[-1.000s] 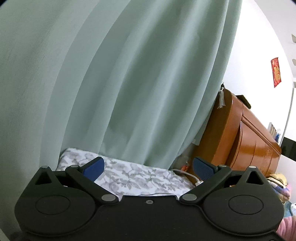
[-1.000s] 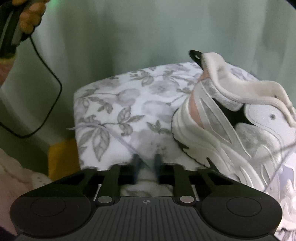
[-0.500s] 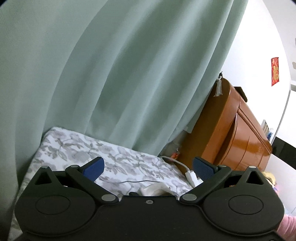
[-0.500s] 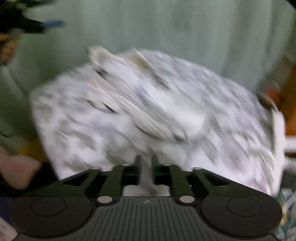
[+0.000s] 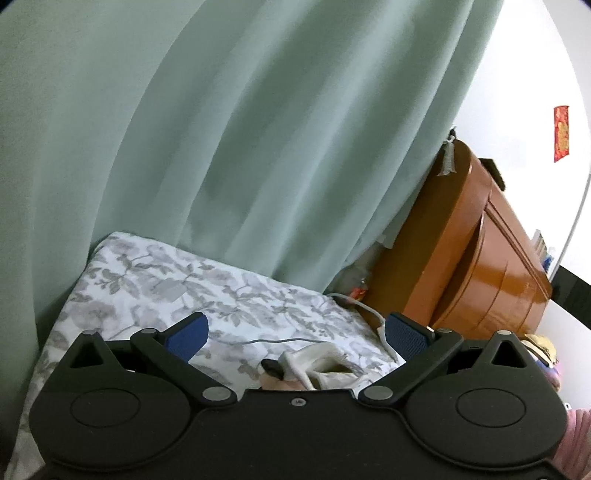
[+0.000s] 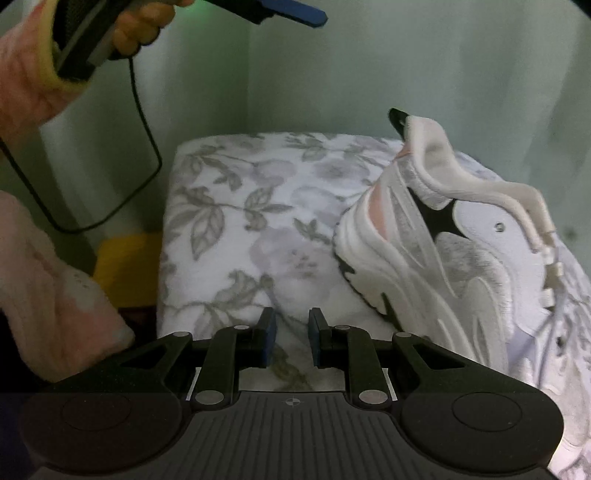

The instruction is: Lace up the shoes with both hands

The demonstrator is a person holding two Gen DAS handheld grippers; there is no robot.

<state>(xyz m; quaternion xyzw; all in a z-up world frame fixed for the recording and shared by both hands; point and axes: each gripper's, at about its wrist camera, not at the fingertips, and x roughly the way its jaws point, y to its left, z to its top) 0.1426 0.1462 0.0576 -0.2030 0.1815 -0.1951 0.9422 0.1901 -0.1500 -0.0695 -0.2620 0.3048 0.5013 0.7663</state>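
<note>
A white sneaker (image 6: pixel 454 258) with black accents stands on a floral-covered cushion (image 6: pixel 251 206), heel toward me, at the right of the right wrist view. Its lace (image 6: pixel 554 314) hangs loose along the eyelets. My right gripper (image 6: pixel 291 336) is partly open and empty, low over the cushion, left of the shoe. My left gripper (image 5: pixel 295 334) is wide open and empty, raised above the shoe. The shoe's heel collar (image 5: pixel 314 363) peeks between its fingers. A thin lace end (image 5: pixel 269 340) lies on the cushion. The left gripper also shows at the top left of the right wrist view (image 6: pixel 291 13).
A green curtain (image 5: pixel 258 129) hangs behind the cushion. A brown wooden cabinet (image 5: pixel 472 266) stands to the right, with a white charger cable (image 5: pixel 373 314) at its foot. A yellow object (image 6: pixel 125 266) sits left of the cushion. A black cable (image 6: pixel 144 122) hangs from the left hand.
My left gripper tilted down, bringing the cushion and shoe collar into view. My right gripper swung away and back, opened slightly, and no longer holds the lace seen between its fingers earlier.
</note>
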